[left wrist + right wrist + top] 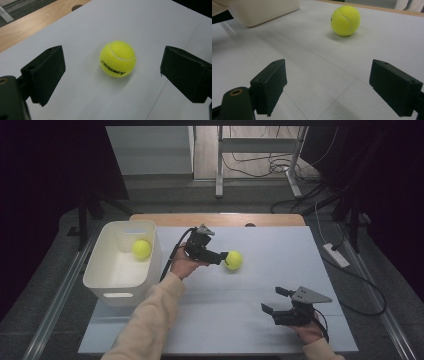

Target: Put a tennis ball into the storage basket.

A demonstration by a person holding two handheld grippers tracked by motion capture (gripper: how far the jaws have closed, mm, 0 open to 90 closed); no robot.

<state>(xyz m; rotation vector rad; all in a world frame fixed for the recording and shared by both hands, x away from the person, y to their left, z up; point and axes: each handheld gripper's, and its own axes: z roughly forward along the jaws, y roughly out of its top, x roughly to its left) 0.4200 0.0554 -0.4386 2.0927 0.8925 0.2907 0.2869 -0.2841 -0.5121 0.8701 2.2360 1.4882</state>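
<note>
A yellow tennis ball (pixel 233 260) lies on the white table top (pixel 260 245), near its middle. My left gripper (pixel 223 256) reaches toward the ball from the left. In the left gripper view the ball (pixel 118 58) sits between and just beyond the wide-open jaws of that gripper (pixel 112 51), touching neither. A second tennis ball (pixel 141 249) rests inside the white bin (pixel 102 282) at the left. My right gripper (pixel 275 300) hovers open and holds nothing at the near right. In its own view this gripper (pixel 328 72) has the loose ball (pixel 345 20) well ahead of it.
The bin (pixel 262 10) stands on the table's left edge. A strip of wooden table edge (pixel 215 219) runs along the back. A light sleeve (pixel 150 315) crosses the near left of the table. Cables and a desk frame (pixel 260 150) are on the floor beyond.
</note>
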